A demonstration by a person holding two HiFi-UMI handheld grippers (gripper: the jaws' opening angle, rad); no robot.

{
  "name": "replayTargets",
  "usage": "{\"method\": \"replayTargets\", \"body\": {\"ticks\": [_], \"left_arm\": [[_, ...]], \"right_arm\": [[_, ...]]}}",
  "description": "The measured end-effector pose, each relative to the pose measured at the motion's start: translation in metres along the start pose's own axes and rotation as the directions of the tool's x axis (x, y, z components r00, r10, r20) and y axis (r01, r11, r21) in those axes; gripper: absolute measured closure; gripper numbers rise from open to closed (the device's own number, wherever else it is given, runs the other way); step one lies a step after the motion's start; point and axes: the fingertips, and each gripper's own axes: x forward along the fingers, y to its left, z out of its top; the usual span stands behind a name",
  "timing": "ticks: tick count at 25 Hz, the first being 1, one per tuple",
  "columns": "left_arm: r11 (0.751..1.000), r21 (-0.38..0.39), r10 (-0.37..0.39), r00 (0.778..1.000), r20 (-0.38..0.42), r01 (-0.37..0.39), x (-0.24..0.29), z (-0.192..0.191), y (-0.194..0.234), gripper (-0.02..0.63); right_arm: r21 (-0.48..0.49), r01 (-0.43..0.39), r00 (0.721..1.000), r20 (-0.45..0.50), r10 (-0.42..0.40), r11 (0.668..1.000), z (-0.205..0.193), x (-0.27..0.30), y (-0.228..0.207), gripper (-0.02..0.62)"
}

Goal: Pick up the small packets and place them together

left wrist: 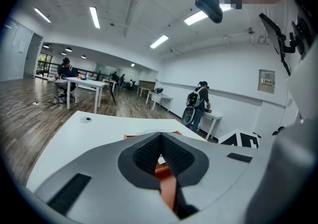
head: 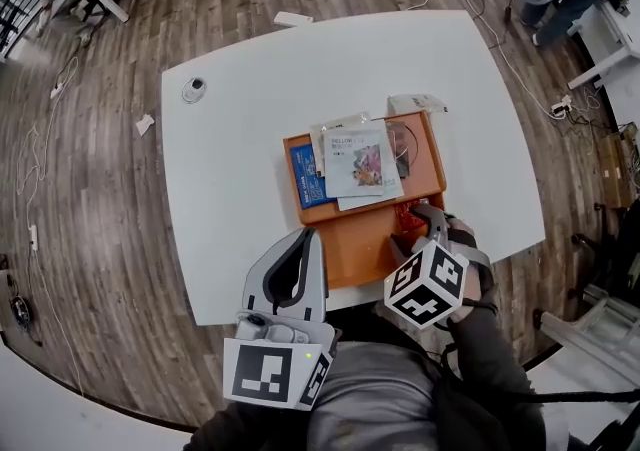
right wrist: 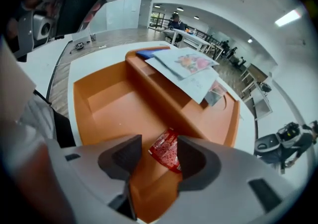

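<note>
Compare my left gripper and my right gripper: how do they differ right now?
The left gripper is shut and empty; the right gripper is open with a red packet between its jaws. The left gripper hovers at the table edge beside the orange tray; the right gripper dips into it. Both have dark-padded grey jaws.

1. A white table [head: 230, 189] with rounded corners stands on a wooden floor [head: 100, 189].
2. An orange tray [head: 365, 244] lies at the near edge of the table, right of its middle.
3. Over the far part of the tray lie a blue booklet [head: 305, 179] and, partly on it, a pale leaflet [head: 358, 164] with a colour picture.
4. A small white box [head: 417, 103] lies on the table just beyond the tray's far right corner.
5. A round grey cap [head: 194, 89] sits near the table's far left corner.
6. A flat white block [head: 293, 19] lies on the floor beyond the far edge.
</note>
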Motion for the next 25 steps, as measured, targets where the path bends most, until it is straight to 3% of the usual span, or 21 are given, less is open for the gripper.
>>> {"method": "replayTargets", "body": {"ticks": [5, 10, 20, 25], "left_arm": [[1.000, -0.019, -0.016, 1.000, -0.013, 0.016, 0.020, -0.003, 0.010, 0.606], [0.999, -0.032, -0.029, 0.999, -0.039, 0.028, 0.033, -0.008, 0.016, 0.606], [0.998, -0.034, -0.052, 0.997, -0.053, 0.050, 0.036, -0.012, 0.009, 0.606], [0.999, -0.033, -0.035, 0.998, -0.045, 0.034, 0.028, -0.012, 0.014, 0.606]], "right_arm": [[-0.013, -0.036, 0.995, -0.099, 0.034, 0.999, -0.009, 0.016, -0.004, 0.374], [-0.008, -0.078, 0.988, -0.135, 0.076, 0.997, -0.009, 0.017, -0.003, 0.377], [-0.024, -0.094, 0.986, -0.139, 0.090, 0.995, -0.010, 0.016, 0.001, 0.394], [-0.039, -0.232, 0.971, -0.065, 0.229, 0.972, 0.015, 0.016, 0.048, 0.406]]}}
